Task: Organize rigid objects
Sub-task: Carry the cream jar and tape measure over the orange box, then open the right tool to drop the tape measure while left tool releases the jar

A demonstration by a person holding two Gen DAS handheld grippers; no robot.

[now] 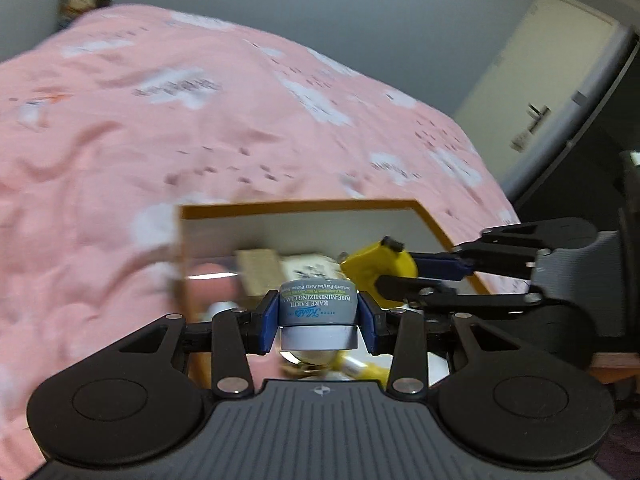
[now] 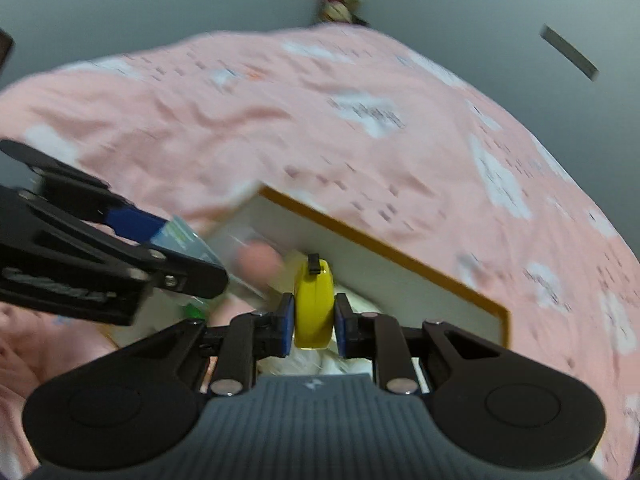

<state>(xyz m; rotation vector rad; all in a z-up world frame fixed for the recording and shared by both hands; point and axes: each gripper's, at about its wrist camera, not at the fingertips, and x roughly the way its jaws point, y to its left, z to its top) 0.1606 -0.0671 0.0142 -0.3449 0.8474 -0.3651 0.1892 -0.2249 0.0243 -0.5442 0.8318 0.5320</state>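
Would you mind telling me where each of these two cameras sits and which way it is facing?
Left wrist: on the left gripper, looking down along its fingers at the gray jar it clamps over the orange-rimmed box; the right gripper enters from the right.
Right wrist: on the right gripper, looking down at the yellow tape measure it clamps over the same box; the left gripper enters from the left.
Shared: box, pink bedspread, jar, tape measure, both grippers.
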